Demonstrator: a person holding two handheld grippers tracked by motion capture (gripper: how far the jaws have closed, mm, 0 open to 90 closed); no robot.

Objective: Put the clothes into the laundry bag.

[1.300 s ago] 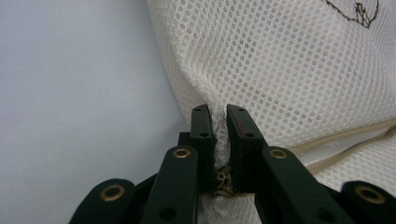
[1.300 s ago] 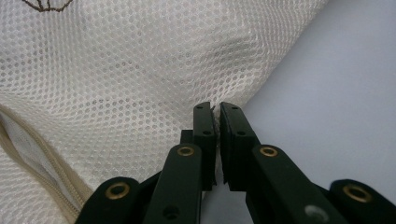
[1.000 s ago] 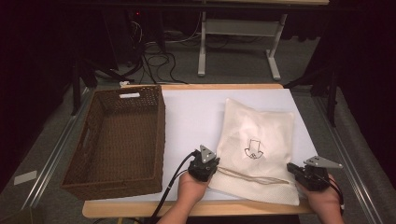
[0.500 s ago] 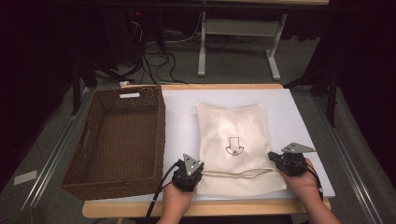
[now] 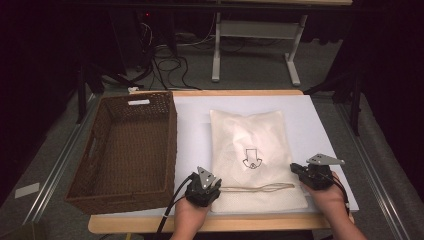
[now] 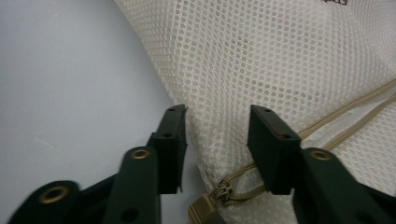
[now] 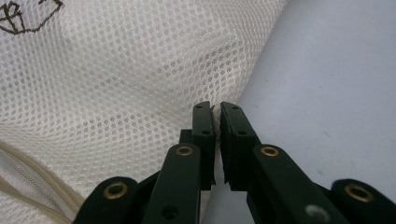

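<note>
High view: white table [image 5: 320, 125] over grey floor [image 5: 250, 70], dark room behind.

The wicker basket [image 5: 125, 150] walls off the tabletop's [image 5: 325, 130] left side — its tall rim stands just beside the mesh bag [image 5: 252, 150]. Bare tabletop lies open right of the bag and beyond it — passable.

looks like a lab or test room: dark surroundings, loose cables [image 5: 165, 65] on grey floor, metal-framed stand [image 5: 255, 45], white-covered worktable [image 5: 320, 125] on rails.
</note>
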